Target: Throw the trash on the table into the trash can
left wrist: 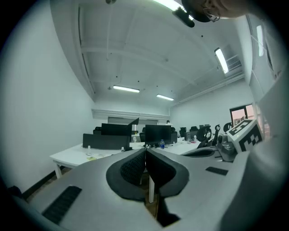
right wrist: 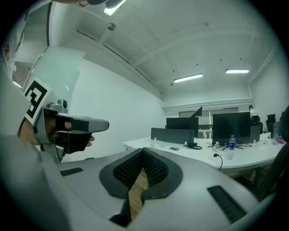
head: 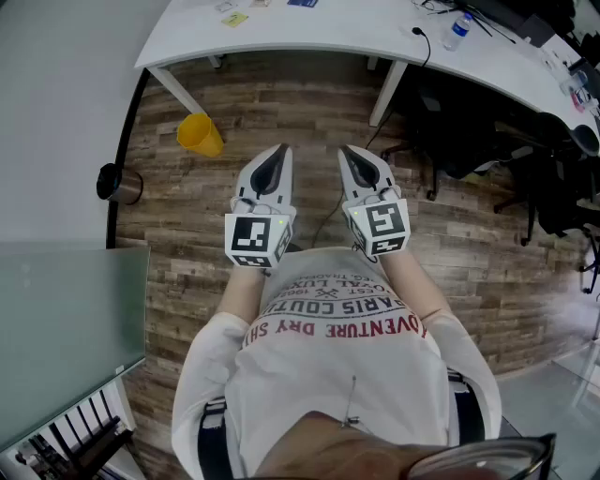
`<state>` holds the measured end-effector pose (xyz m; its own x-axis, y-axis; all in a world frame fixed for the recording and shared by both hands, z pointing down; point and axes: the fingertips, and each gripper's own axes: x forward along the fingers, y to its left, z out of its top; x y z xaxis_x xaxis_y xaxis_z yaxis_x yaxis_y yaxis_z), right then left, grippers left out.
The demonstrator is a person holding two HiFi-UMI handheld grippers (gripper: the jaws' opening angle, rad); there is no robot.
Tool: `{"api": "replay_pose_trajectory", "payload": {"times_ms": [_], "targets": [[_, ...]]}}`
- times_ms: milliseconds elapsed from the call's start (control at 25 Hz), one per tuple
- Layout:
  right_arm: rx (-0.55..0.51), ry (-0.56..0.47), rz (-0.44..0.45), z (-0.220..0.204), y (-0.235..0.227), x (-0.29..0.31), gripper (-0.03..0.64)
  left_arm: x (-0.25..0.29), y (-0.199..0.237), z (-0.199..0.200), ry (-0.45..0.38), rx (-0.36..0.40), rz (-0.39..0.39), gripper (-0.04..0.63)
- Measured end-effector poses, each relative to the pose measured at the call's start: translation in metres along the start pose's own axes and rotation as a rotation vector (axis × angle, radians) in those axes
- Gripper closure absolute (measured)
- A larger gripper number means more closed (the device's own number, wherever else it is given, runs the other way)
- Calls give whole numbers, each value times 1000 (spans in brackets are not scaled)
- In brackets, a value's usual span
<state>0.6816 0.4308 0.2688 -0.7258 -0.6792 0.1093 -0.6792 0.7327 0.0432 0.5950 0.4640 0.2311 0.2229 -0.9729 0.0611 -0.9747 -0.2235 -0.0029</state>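
Fingers of my left gripper (head: 280, 150) and right gripper (head: 348, 151) are pressed together and empty. If I reach the desk (head: 375, 42) at the top of the frame with them shut, I'd shove the yellow scrap (head: 234, 19) off. The yellow trash can (head: 200, 134) seems tilted.

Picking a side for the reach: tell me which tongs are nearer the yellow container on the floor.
Left. In the head view the left tongs are held just right of the yellow container; the right tongs sit beyond them, farther from it.
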Motion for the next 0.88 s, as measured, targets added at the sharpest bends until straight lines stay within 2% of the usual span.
{"api": "replay_pose_trajectory", "payload": {"times_ms": [280,560,880], "targets": [[-1,-3,-4,-7,-8,4,591,7,9,-1,-14,-21,11,572],[29,-7,-24,-12,-18,11,591,15,12,-8,7,-14,14,572],[78,62,25,-43,-18,34,591,30,30,-21,45,-4,41,572]]}}
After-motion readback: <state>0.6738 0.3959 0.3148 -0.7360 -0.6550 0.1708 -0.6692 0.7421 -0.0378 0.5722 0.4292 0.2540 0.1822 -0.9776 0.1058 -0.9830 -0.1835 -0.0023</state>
